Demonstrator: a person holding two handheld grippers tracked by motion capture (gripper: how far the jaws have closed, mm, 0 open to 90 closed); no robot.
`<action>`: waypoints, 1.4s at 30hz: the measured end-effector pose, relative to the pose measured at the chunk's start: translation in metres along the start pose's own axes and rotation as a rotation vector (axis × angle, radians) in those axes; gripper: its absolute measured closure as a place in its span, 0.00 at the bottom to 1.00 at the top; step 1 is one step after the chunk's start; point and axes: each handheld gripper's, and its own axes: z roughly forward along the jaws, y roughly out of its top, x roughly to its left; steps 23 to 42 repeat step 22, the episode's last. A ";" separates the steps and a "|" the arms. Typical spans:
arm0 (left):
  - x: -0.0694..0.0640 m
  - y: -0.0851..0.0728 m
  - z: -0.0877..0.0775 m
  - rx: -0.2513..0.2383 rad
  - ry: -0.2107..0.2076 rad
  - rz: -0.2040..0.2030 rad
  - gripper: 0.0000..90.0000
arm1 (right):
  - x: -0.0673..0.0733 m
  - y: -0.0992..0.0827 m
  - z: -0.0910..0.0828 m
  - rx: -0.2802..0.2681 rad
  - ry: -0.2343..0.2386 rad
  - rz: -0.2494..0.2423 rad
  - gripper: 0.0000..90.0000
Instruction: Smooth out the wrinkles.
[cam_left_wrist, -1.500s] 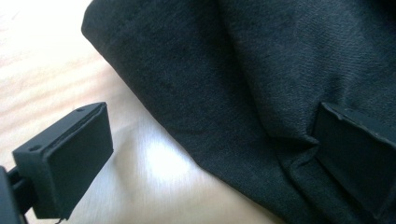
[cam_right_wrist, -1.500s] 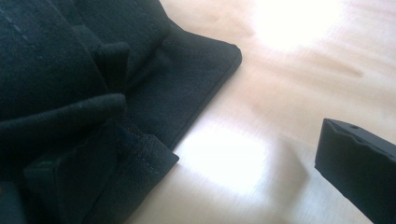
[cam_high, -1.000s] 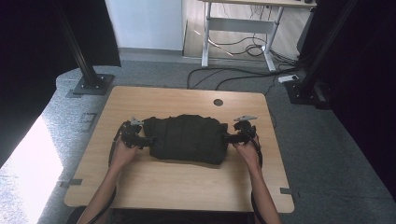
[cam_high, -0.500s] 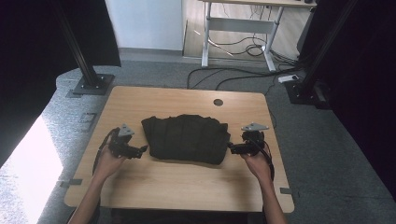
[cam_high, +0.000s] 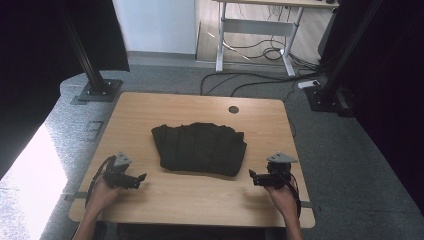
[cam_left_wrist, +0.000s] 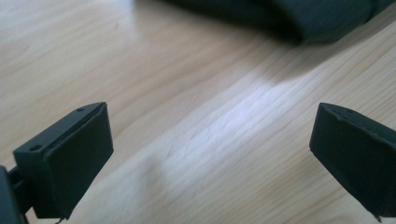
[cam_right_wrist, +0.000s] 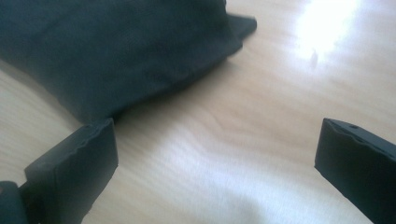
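The light wooden table (cam_high: 200, 200) carries a folded black cloth garment (cam_high: 199, 148) at its middle (soft, light, apt to slump). The left tool (cam_high: 134, 180) and right tool (cam_high: 256, 178) rest near its near corners, both with jaws apart and empty; pinching those layered corners looks best.

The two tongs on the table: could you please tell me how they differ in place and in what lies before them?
The left tongs sit near the table's left front edge, well apart from the dark cloth; the right tongs sit closer to it. In their own views, the cloth only edges the top for the left tongs, but reaches the right tongs' one pad. Both are open, empty and hand-held.
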 end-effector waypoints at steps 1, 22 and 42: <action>0.001 -0.003 0.001 0.003 -0.006 -0.007 0.00 | 0.000 -0.006 0.001 0.003 -0.001 0.010 0.00; 0.003 -0.019 0.009 0.043 -0.024 -0.089 0.00 | -0.006 -0.051 0.023 0.113 -0.036 0.038 0.00; 0.003 -0.019 0.009 0.043 -0.024 -0.089 0.00 | -0.006 -0.051 0.023 0.113 -0.036 0.038 0.00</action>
